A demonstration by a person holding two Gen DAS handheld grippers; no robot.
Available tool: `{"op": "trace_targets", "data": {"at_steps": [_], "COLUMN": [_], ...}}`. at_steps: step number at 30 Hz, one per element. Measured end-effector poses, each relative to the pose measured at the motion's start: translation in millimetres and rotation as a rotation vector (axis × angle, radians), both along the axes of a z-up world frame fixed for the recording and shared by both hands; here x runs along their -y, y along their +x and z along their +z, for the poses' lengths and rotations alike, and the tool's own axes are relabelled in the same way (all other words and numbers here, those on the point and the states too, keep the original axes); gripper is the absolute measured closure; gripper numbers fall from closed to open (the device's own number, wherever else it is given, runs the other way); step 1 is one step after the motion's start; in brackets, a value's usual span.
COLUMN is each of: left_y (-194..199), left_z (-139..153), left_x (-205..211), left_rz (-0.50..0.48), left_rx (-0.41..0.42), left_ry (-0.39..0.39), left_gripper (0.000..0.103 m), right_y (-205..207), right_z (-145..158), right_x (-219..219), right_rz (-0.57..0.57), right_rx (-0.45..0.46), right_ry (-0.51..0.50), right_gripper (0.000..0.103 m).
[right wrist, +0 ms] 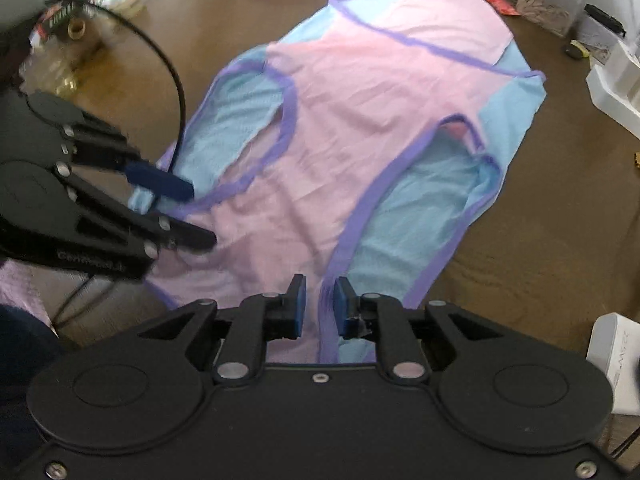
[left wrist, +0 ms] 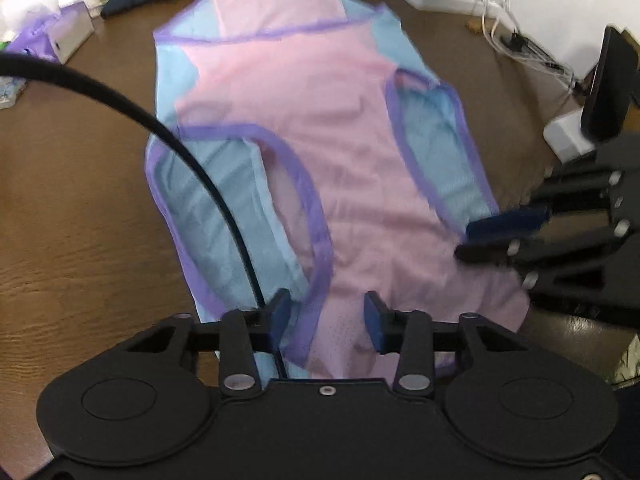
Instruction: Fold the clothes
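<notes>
We take the pink and light-blue mesh sleeveless garment with purple trim as our reference; it lies spread flat on the brown wood-grain table, one pink layer lapped over the blue one, with both purple-bound armholes showing blue mesh. Our left gripper sits at the near edge of the garment, its blue-padded jaws spread apart, with the purple trim and pink mesh passing between them; we see no pad pressing the cloth. Our right gripper sits at the same near edge, further right, its jaws drawn to a narrow gap around a purple-trimmed fold, but we cannot tell whether the pads clamp it. A black cable arcs over the garment's left armhole.
</notes>
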State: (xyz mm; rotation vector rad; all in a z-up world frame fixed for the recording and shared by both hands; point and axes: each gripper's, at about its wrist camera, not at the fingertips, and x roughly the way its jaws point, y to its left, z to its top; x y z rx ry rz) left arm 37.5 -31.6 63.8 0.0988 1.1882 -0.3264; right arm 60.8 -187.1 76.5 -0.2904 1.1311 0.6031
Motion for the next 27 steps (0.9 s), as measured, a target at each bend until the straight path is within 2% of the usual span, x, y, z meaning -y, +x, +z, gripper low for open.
{"op": "trace_targets", "data": {"at_steps": [2, 7, 11, 14, 15, 16, 17, 19, 21, 23, 25, 27], "left_y": [3, 0, -9, -10, -10, -11, -13, -18, -24, -30, -38, -41], "left_z": [-1, 4, 6, -5, -6, -4, 1, 11, 20, 22, 17, 10], "left_x": [-5, -21, -24, -25, -25, -26, -29, -35, -38, -34, -21, -9], "left_rz": [0.013, 0.040, -0.015, -0.009, -0.005, -0.001, 0.000, -0.003, -0.081, -0.198, -0.326, -0.361], "left_rx": [-0.012, -0.008, -0.050, -0.107, -0.115, -0.114, -0.106, -0.090, -0.086, -0.091, -0.064, -0.017], "left_ry": [-0.017, -0.054, -0.077, -0.060, -0.052, -0.045, -0.051, -0.079, -0.099, -0.091, -0.035, 0.048], "left_gripper": [0.098, 0.100, 0.100, 0.097, 0.096, 0.093, 0.090, 0.063, 0.056, 0.056, 0.056, 0.056], "right_y": [-7, -21, -28, -29, -29, -29, -30, -37, -43, -53, -57, -59], "right_z": [-1, 17, 21, 12, 10, 13, 18, 26, 32, 31, 23, 15], "right_x": [-3, -4, -3, -4, -4, -1, 2, 9, 14, 10, 3, -7], "right_rz": [0.024, 0.071, 0.152, 0.147, 0.145, 0.131, 0.110, 0.134, 0.172, 0.250, 0.297, 0.322], "right_rx": [0.034, 0.096, 0.037, 0.009, 0.003, 0.011, 0.025, 0.029, 0.029, 0.009, 0.009, 0.032], "right_ry": [-0.020, -0.004, -0.004, -0.052, -0.061, -0.062, -0.060, -0.033, -0.008, 0.005, -0.009, -0.039], "right_gripper": [0.098, 0.099, 0.098, 0.096, 0.092, 0.079, 0.072, 0.072, 0.072, 0.073, 0.074, 0.076]}}
